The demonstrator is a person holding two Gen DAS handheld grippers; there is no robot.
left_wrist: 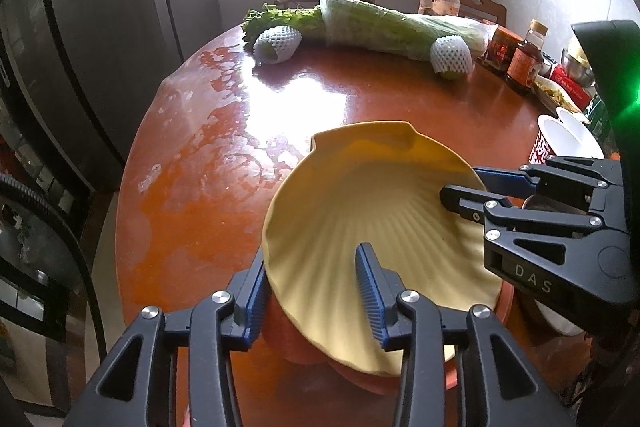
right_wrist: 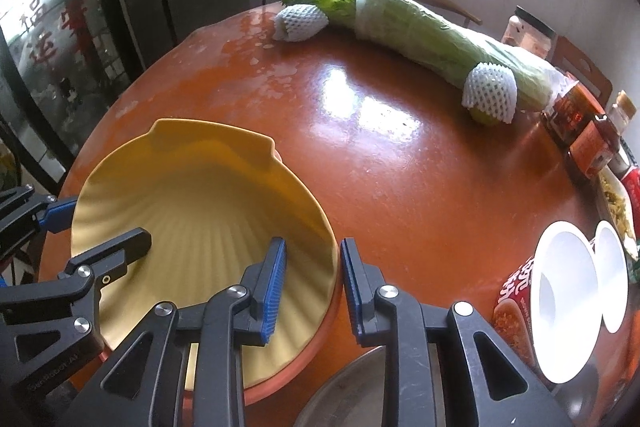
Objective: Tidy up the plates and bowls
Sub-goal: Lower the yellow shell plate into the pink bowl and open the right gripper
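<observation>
At the lower centre of the round glossy red-brown table, the ribbed yellow shell-shaped plate lies tilted on an orange dish. The left gripper and right gripper each straddle its rim, jaws partly apart.

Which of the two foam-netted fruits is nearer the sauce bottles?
The foam-netted fruit at the cabbage's right end, beside the sauce bottles. The other netted fruit lies by the leafy greens.
</observation>
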